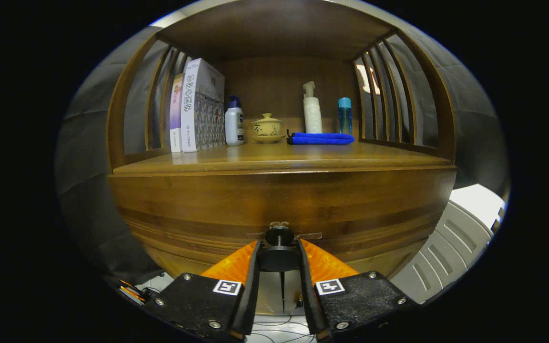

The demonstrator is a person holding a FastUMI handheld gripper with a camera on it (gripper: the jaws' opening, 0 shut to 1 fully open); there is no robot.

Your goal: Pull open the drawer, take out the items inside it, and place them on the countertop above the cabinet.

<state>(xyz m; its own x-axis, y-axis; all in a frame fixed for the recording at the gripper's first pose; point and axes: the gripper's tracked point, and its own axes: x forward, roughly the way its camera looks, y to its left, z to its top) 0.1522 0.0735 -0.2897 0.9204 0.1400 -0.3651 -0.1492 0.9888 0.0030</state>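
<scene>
The gripper (279, 247) was low in front of the wooden cabinet (198, 209), and its two fingers (253, 267) were clenched on the dark round knob (279, 237) of the drawer (350, 224), one finger on each side of the knob and both touching it. The drawer front stood flush with the cabinet, so the drawer was closed and the items inside it could not be seen.

Above the drawer was the countertop (279, 159). At its back stood some things in a row: two boxes (202, 107) upright near the slatted side, just beside them a white bottle with a blue cap (234, 121), then a small yellow lidded cup on a saucer (267, 128). A folded blue cloth (320, 138) lay next to the cup. Behind the cloth stood a white pump bottle (312, 109) and a blue bottle (344, 116).
</scene>
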